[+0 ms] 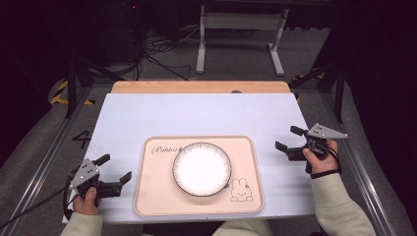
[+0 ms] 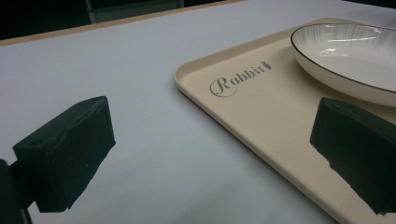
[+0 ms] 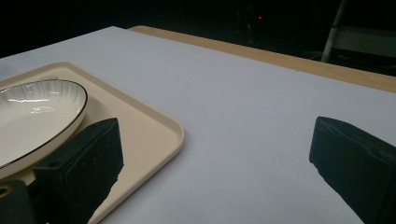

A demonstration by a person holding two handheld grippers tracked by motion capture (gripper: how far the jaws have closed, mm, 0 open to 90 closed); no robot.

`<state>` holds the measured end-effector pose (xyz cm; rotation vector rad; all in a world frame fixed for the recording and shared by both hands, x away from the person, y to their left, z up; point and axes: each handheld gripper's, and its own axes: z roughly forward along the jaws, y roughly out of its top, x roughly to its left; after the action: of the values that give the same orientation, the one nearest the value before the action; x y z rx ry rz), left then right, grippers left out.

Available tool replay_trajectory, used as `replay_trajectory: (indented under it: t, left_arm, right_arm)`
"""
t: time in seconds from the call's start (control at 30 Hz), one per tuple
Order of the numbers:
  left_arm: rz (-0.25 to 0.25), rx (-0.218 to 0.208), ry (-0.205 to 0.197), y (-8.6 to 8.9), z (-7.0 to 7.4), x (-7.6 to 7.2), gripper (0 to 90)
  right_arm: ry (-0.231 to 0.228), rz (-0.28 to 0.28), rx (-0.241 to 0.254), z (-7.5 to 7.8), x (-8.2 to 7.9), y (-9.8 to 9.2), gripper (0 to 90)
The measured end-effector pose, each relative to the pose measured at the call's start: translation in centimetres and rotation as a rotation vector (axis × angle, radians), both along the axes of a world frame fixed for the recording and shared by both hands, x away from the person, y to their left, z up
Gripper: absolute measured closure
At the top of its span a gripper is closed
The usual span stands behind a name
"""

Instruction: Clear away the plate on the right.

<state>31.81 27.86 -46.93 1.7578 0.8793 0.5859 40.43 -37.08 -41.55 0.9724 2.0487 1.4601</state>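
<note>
Sitting on the tray [image 1: 152, 196] is a white plate [image 1: 202, 168]; the left gripper [image 1: 114, 168] and right gripper [image 1: 289, 138] wait beside it, jaws wide apart, holding nothing.

A dark lab: floor cables [image 1: 157, 46], hazard tape [image 1: 61, 91], metal frame [image 1: 241, 22].

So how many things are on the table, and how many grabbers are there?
Plate: 1
Tray: 1
Grippers: 2, the left gripper and the right gripper, both open and holding nothing
Total: 4
</note>
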Motion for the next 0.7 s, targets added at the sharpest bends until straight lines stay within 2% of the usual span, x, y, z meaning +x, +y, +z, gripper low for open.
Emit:
replay_trajectory:
  t: [0.3, 0.7]
  left_arm:
    - [-0.004, -0.002, -0.001, 0.0, 0.0, 0.0, 0.4]
    - [-0.011, -0.005, -0.001, 0.1, 0.0, 0.0, 0.4]
  right_arm:
    - [0.006, -0.01, 0.016, -1.2, -0.1, -0.5, 2.9]
    - [-0.006, 0.006, 0.034, -2.5, -0.4, -0.3, 2.8]
